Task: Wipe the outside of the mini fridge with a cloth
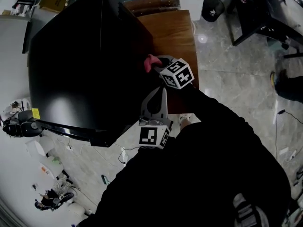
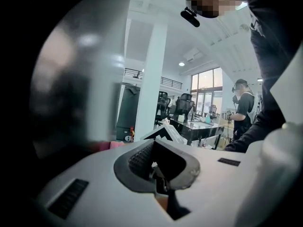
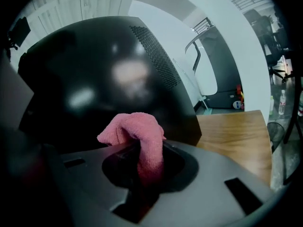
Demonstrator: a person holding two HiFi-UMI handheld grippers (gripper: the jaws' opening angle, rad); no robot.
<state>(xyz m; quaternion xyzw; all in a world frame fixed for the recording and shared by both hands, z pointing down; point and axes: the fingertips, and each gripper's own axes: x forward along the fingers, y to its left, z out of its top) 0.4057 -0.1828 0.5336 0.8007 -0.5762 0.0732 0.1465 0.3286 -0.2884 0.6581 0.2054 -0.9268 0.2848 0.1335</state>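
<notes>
I'm pinching the pink cloth [image 3: 135,129] in the right gripper [image 3: 142,160] at the black mini fridge's [image 1: 80,56] right side. Only a fold is caught, so I judge rubbing could be pulling it loose. The left gripper [image 2: 158,174], jaws closed on nothing, is crowding just beside. The bare wooden table [image 1: 173,32] is giving room on the far right.

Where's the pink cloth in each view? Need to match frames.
Head view: centre, pink cloth at the right gripper's tip, by the mini fridge.
Left gripper view: small pink patch, left of centre, probably it.
Right gripper view: centre, clamped between the jaws.
Shared landmark: the black mini fridge.
</notes>
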